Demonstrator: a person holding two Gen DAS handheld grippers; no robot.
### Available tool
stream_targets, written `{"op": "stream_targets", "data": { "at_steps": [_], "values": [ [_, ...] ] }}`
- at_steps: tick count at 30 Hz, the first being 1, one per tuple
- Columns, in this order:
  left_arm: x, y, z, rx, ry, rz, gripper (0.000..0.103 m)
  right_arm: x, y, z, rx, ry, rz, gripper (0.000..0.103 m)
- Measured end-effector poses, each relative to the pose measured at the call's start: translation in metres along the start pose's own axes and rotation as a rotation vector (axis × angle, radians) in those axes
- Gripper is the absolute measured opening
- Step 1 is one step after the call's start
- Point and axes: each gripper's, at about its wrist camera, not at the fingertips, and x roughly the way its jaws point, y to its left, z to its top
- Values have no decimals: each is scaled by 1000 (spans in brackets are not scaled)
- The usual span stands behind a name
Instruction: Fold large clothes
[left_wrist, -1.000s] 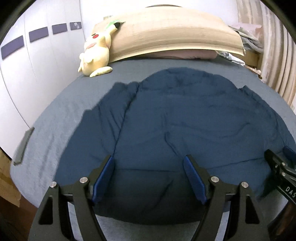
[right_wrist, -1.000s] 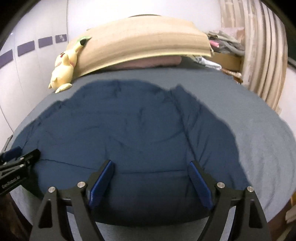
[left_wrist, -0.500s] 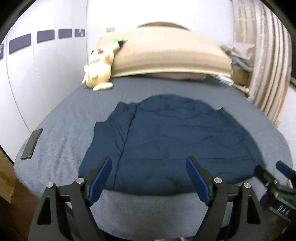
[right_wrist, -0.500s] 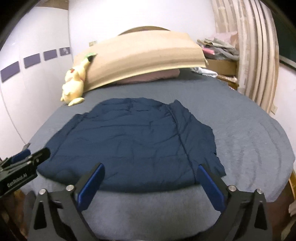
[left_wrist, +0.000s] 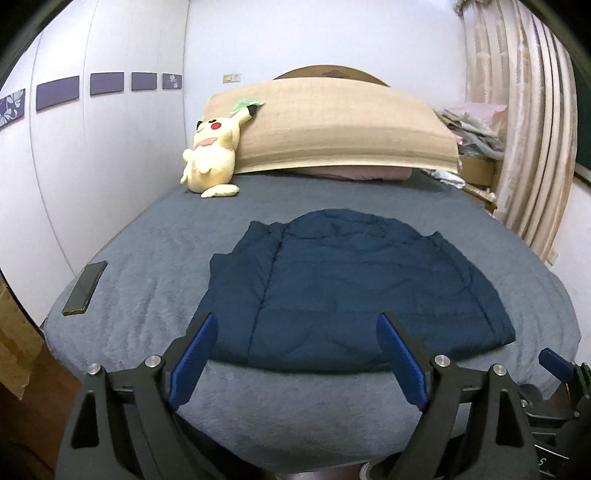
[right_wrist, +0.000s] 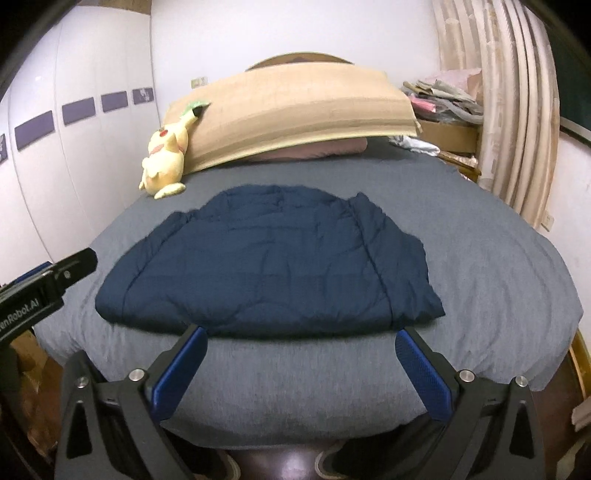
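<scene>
Backing off: both claws, left claw (left_wrist: 295, 347) and right claw (right_wrist: 301, 363), have just been opened wide and pulled back, nothing held; navy padded jacket (left_wrist: 354, 291) left flat on bed (left_wrist: 147, 266) ahead, fold apparently released.

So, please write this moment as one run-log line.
left gripper: open, empty | right gripper: open, empty | navy jacket: flat on bed, untouched

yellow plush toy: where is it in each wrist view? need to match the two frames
Left wrist: yellow plush toy sits upper left of centre, at the head of the bed, leaning on the tan headboard cushion.
Right wrist: same toy, further left, against that cushion's left end.
Shared landmark: navy jacket, spread flat mid-bed.
</scene>
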Motion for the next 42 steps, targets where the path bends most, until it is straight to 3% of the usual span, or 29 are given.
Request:
{"op": "stream_targets", "data": {
  "at_steps": [10,28,42],
  "values": [
    [-11,8,-2,9,-2,57,88,-20,7,-1,-25,-47,-10,103],
    [-23,6,-1,21,-37,39,90,-31,13,0,-48,-88,-24,103],
    [-18,4,-2,26,-22,38,90,-32,8,6,-10,-94,-25,103]
  ]
}}
